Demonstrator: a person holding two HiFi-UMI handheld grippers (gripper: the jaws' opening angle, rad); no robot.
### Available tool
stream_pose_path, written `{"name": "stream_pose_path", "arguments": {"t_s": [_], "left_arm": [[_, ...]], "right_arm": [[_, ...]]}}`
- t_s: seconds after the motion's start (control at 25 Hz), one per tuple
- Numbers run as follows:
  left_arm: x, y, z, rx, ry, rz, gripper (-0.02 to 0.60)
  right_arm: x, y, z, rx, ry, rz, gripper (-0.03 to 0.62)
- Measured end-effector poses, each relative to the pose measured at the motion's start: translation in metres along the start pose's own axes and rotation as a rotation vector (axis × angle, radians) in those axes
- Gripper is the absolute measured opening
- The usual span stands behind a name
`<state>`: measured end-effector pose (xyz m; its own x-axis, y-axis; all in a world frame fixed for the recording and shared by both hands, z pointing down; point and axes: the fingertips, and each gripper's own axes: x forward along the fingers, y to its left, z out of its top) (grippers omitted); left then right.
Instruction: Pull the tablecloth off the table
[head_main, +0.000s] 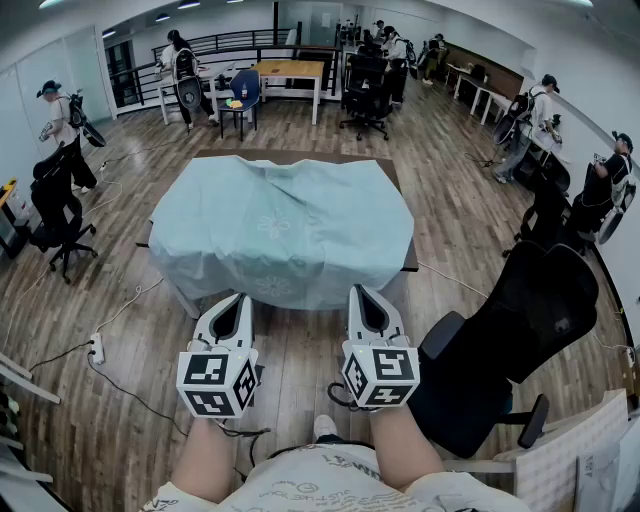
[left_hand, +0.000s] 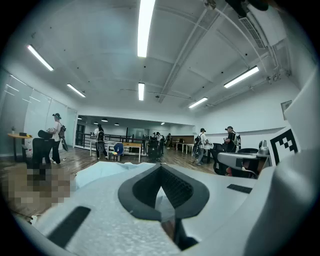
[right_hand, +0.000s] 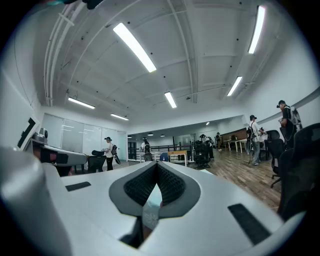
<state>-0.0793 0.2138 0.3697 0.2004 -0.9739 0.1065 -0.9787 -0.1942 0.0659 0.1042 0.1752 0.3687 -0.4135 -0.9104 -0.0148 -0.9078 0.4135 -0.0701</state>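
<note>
A light teal tablecloth (head_main: 280, 225) covers the whole table in the middle of the head view and hangs down over its near side, lying smooth. My left gripper (head_main: 238, 300) and right gripper (head_main: 363, 292) are held side by side just in front of that hanging near edge, tips pointing at it. Both are shut, with nothing pinched between their jaws. In the left gripper view the cloth (left_hand: 100, 171) shows ahead, past the closed left gripper (left_hand: 161, 166). In the right gripper view a strip of cloth shows through the gap behind the closed right gripper (right_hand: 157, 164).
A black office chair (head_main: 520, 330) stands close at my right. A power strip (head_main: 97, 348) and cables lie on the wooden floor at the left. Another black chair (head_main: 55, 210) is further left. Several people and wooden desks (head_main: 290, 70) stand around the room.
</note>
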Motion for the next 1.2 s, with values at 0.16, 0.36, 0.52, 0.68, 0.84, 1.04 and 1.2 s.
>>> {"name": "stream_pose_path", "arguments": {"t_s": [0.16,0.36,0.52,0.68,0.84,1.04,1.2], "left_arm": [[0.014,0.002,0.0,-0.003,0.016,0.011,0.009],[0.036,0.003,-0.003,-0.002,0.029,0.028,0.011],[0.059,0.0,-0.001,0.0,0.034,0.036,0.009],[0.085,-0.006,-0.003,-0.001,0.048,0.046,0.009],[0.112,-0.011,-0.002,0.002,0.046,0.059,0.01],[0.14,-0.023,-0.006,-0.001,0.044,0.081,0.01],[0.156,-0.028,-0.013,-0.004,0.061,0.097,0.01]], "right_arm": [[0.015,-0.009,-0.004,0.024,0.02,-0.002,0.012],[0.035,-0.025,-0.01,0.022,0.042,-0.001,0.012],[0.053,-0.039,-0.009,0.017,0.042,0.008,0.012],[0.071,-0.058,-0.007,0.02,0.039,0.019,0.012],[0.093,-0.074,-0.007,0.012,0.033,0.042,0.012],[0.113,-0.095,-0.013,-0.013,0.044,0.073,0.012],[0.125,-0.108,-0.019,-0.016,0.055,0.084,0.012]]}}
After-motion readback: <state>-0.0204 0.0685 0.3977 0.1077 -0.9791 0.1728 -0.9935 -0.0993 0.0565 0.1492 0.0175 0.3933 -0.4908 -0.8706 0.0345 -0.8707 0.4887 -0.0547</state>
